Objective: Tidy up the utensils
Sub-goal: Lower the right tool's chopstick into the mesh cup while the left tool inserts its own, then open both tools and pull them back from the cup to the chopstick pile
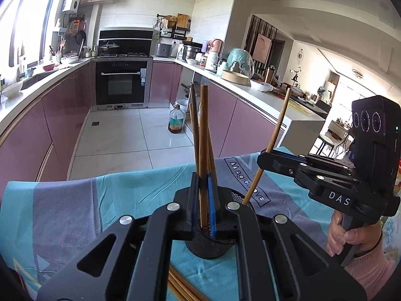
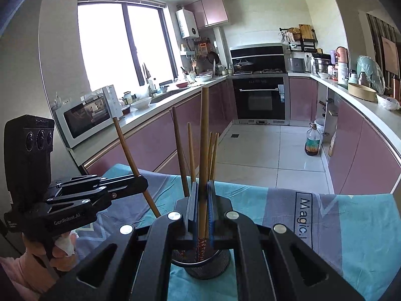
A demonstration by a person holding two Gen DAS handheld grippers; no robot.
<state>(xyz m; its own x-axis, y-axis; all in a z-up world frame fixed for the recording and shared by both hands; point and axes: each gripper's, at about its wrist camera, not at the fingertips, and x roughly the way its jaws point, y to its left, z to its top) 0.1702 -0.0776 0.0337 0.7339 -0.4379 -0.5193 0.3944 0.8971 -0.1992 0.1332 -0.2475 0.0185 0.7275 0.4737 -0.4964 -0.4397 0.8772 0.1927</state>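
— What's over the black mesh holder (image 2: 200, 263)?

— The right gripper (image 2: 202, 208), jaws clamped on one brown chopstick (image 2: 204, 150) that stands upright, its patterned lower end down inside the holder.

— And left of the holder?

— The left gripper (image 2: 140, 184), held by a hand (image 2: 50, 250) in a pink sleeve, pinching a second chopstick (image 2: 132, 160) that leans up and away to the left. Its tip seems to reach the holder's rim, though the near gripper hides it.

— Anything already in the holder?

— Several other chopsticks (image 2: 189, 158), fanned behind the gripped one. The holder sits on a teal and grey cloth (image 2: 351, 225).
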